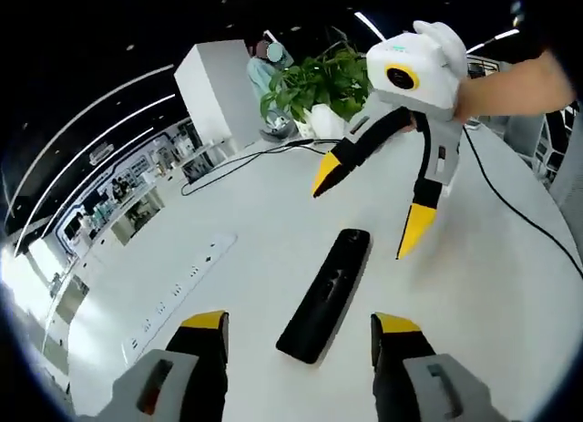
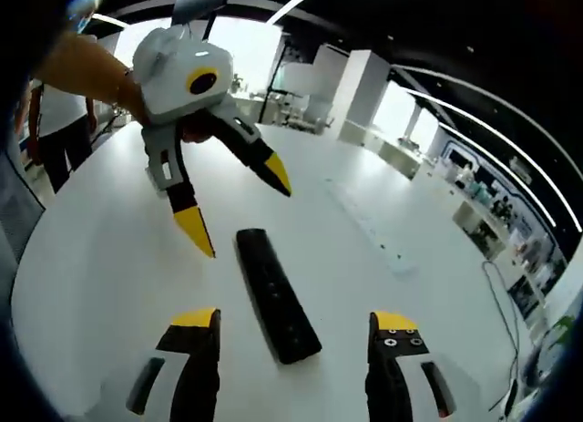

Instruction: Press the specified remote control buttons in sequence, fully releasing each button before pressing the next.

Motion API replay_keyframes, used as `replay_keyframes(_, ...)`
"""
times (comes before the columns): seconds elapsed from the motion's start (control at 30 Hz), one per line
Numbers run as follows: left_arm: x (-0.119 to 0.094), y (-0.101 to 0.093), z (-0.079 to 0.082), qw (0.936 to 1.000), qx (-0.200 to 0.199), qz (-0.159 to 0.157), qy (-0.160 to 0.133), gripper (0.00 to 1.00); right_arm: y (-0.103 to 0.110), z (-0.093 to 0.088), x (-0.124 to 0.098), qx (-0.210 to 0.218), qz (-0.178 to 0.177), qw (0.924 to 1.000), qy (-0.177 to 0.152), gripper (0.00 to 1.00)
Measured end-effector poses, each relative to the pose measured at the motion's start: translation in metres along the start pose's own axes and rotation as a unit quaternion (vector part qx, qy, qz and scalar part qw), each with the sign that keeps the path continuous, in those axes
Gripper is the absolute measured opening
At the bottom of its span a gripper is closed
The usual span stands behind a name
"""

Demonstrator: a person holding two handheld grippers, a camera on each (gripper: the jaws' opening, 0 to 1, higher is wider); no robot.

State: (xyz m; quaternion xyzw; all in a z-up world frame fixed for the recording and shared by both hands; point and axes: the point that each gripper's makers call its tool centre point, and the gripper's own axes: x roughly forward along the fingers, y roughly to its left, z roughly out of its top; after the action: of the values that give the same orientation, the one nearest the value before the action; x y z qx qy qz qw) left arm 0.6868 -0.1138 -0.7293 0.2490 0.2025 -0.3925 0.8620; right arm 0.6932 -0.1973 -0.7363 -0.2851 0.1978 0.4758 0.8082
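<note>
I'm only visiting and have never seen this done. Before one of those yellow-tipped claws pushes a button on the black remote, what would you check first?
1. Remote lying flat on the white table, in sight: ok.
2. Left gripper open, off the remote: ok.
3. Right gripper open, above the remote: ok.
4. No button pressed, no tip touching: ok.
5. Which button to press: cannot tell, markings too small.
6. Black cable away from the remote: ok.
</note>
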Motion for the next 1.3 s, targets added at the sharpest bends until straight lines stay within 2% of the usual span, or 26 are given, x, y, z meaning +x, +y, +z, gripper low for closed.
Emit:
replay_keyframes(0.03, -0.004, -0.001, -0.002, 1.0000, -0.004, 0.007, 0.004, 0.71, -0.001, 0.000, -0.003, 0.005, -0.018, 0.9998, -0.004, 0.70)
replay_keyframes(0.1, -0.008, -0.001, 0.000, 0.9995, -0.018, 0.024, -0.006, 0.76, 0.001, -0.004, -0.009, 0.011, -0.031, 0.9995, 0.000, 0.74)
replay_keyframes(0.17, -0.015, -0.003, 0.001, 0.9981, -0.043, 0.041, -0.017, 0.81, 0.002, -0.003, -0.017, 0.012, -0.048, 0.9988, -0.009, 0.72)
replay_keyframes(0.2, -0.018, -0.003, 0.000, 0.9980, -0.043, 0.043, -0.015, 0.82, 0.001, -0.002, -0.022, 0.027, -0.062, 0.9976, -0.015, 0.72)
replay_keyframes(0.27, -0.026, 0.004, 0.002, 0.9947, -0.066, 0.075, -0.025, 0.83, 0.002, -0.001, -0.030, 0.050, -0.077, 0.9954, -0.025, 0.72)
replay_keyframes(0.3, -0.028, 0.004, 0.003, 0.9937, -0.072, 0.081, -0.027, 0.84, -0.001, -0.002, -0.035, 0.056, -0.091, 0.9940, -0.026, 0.73)
replay_keyframes(0.4, -0.042, 0.012, 0.012, 0.9813, -0.130, 0.126, -0.067, 0.96, -0.003, -0.003, -0.047, 0.089, -0.119, 0.9882, -0.035, 0.81)
replay_keyframes(0.43, -0.047, 0.013, 0.014, 0.9764, -0.147, 0.138, -0.078, 1.00, -0.004, -0.002, -0.053, 0.111, -0.132, 0.9840, -0.048, 0.84)
replay_keyframes(0.47, -0.051, 0.012, 0.015, 0.9738, -0.154, 0.145, -0.083, 1.00, -0.004, -0.003, -0.056, 0.126, -0.137, 0.9811, -0.052, 0.90)
replay_keyframes(0.53, -0.060, 0.010, 0.017, 0.9674, -0.168, 0.162, -0.098, 1.00, -0.003, -0.003, -0.067, 0.161, -0.148, 0.9735, -0.067, 0.94)
replay_keyframes(0.57, -0.065, 0.005, 0.014, 0.9684, -0.165, 0.164, -0.090, 1.00, -0.003, -0.004, -0.073, 0.174, -0.154, 0.9702, -0.069, 0.94)
replay_keyframes(0.6, -0.068, 0.002, 0.015, 0.9658, -0.171, 0.170, -0.095, 1.00, -0.002, -0.005, -0.078, 0.177, -0.158, 0.9690, -0.068, 0.94)
replay_keyframes(0.63, -0.072, -0.005, 0.016, 0.9665, -0.170, 0.166, -0.096, 1.00, 0.000, -0.005, -0.083, 0.190, -0.159, 0.9663, -0.069, 0.94)
replay_keyframes(0.73, -0.083, -0.019, 0.015, 0.9683, -0.161, 0.168, -0.091, 1.00, 0.008, -0.005, -0.099, 0.188, -0.167, 0.9654, -0.069, 0.95)
replay_keyframes(0.8, -0.094, -0.024, 0.016, 0.9658, -0.165, 0.175, -0.097, 1.00, 0.013, -0.005, -0.111, 0.186, -0.177, 0.9641, -0.068, 0.97)
replay_keyframes(0.83, -0.101, -0.027, 0.016, 0.9619, -0.181, 0.178, -0.101, 1.00, 0.014, -0.006, -0.117, 0.192, -0.183, 0.9619, -0.066, 0.97)
replay_keyframes(0.97, -0.125, -0.038, 0.018, 0.9533, -0.209, 0.190, -0.108, 1.00, 0.029, -0.006, -0.140, 0.219, -0.187, 0.9557, -0.064, 0.98)
replay_keyframes(1.0, -0.134, -0.043, 0.023, 0.9496, -0.219, 0.191, -0.118, 1.00, 0.031, -0.005, -0.145, 0.221, -0.189, 0.9545, -0.064, 0.98)
replay_keyframes(1.13, -0.154, -0.051, 0.034, 0.9504, -0.207, 0.198, -0.122, 1.00, 0.039, 0.003, -0.165, 0.210, -0.194, 0.9557, -0.069, 0.97)
replay_keyframes(1.3, -0.181, -0.060, 0.052, 0.9478, -0.202, 0.208, -0.134, 1.00, 0.045, 0.016, -0.195, 0.212, -0.209, 0.9508, -0.087, 0.95)
